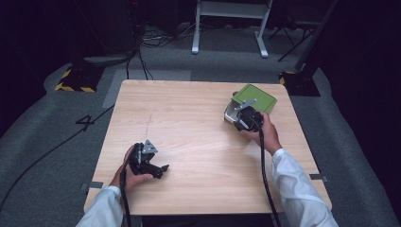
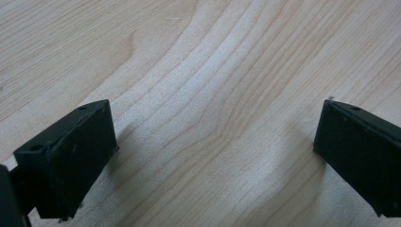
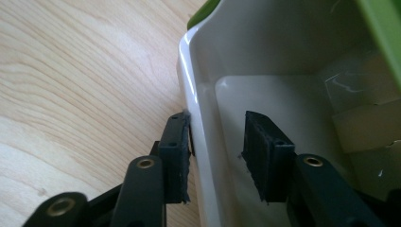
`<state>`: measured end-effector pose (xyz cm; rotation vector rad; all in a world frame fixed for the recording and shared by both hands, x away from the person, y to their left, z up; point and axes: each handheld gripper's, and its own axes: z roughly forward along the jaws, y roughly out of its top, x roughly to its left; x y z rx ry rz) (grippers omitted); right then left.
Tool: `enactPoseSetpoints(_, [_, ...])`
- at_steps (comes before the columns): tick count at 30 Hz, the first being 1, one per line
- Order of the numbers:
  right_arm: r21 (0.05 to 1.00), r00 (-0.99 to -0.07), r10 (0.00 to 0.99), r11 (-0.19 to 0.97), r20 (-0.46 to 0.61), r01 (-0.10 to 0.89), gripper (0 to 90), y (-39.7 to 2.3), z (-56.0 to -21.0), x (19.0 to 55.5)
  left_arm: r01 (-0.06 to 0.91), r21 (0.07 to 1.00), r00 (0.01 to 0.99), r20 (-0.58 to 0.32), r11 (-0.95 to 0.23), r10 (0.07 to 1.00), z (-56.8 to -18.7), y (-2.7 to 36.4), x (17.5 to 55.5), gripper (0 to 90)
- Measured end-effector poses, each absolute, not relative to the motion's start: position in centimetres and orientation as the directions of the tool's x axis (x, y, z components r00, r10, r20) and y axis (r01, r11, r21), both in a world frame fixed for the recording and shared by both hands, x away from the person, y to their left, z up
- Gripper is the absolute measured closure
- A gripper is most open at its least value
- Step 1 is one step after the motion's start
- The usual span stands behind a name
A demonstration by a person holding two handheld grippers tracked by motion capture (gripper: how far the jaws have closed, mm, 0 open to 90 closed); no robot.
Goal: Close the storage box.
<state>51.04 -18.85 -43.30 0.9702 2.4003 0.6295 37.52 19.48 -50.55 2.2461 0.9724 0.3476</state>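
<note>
So I'm at the grab step: my right tool straddles the near wall of the white box with the green lid, apparently clamped, left tool gaping over bare counter, next probably a careful lift.

A large dark numeral "4" is marked on the grey floor just left of the table, near the table's far left corner. Yellow-and-black warning stripes edge the base of a stand on the floor beyond it. Nothing else is readable.
</note>
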Motion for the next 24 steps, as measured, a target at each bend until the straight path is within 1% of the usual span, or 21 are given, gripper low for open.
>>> enactPoseSetpoints(2, [0.578,-0.637,0.732,0.636,-0.242,0.511,62.3,-18.9,-43.2,51.0,0.550,0.663,0.689,-0.016,-0.508,0.725,-50.6,19.5,37.5,0.2])
enactPoseSetpoints(4, [0.603,-0.650,0.731,0.619,-0.207,0.504,60.6,-19.1,-42.5,50.7,0.550,0.663,0.689,-0.016,-0.508,0.725,-50.6,19.5,37.5,0.2])
enactPoseSetpoints(9, [0.614,-0.667,0.725,0.610,-0.175,0.502,59.6,-19.3,-42.0,50.4,0.550,0.663,0.688,-0.016,-0.508,0.725,-50.6,19.5,37.5,0.2])
enactPoseSetpoints(10, [0.623,-0.675,0.720,0.605,-0.161,0.496,56.8,-19.5,-41.8,50.1,0.550,0.663,0.688,-0.016,-0.508,0.725,-50.6,19.5,37.5,0.2])
enactPoseSetpoints(12, [0.634,-0.687,0.715,0.593,-0.130,0.496,54.7,-19.6,-41.5,49.8,0.550,0.663,0.688,-0.015,-0.508,0.725,-50.6,19.5,37.5,0.2])
enactPoseSetpoints(14, [0.635,-0.692,0.711,0.595,-0.130,0.492,53.3,-19.6,-41.4,49.6,0.550,0.663,0.688,-0.016,-0.508,0.725,-50.6,19.5,37.5,0.2])
enactPoseSetpoints(16, [0.644,-0.700,0.702,0.599,-0.135,0.477,48.4,-19.9,-40.9,49.0,0.550,0.663,0.688,-0.016,-0.508,0.726,-50.6,19.5,37.5,0.2])
enactPoseSetpoints(20, [0.645,-0.715,0.683,0.614,-0.147,0.455,45.8,-20.1,-40.4,48.2,0.550,0.663,0.688,-0.016,-0.508,0.725,-50.6,19.5,37.5,0.2])
enactPoseSetpoints(24, [0.650,-0.731,0.664,0.627,-0.156,0.431,41.2,-20.4,-39.8,47.3,0.552,0.662,0.687,-0.017,-0.507,0.727,-50.5,19.5,37.5,0.2])
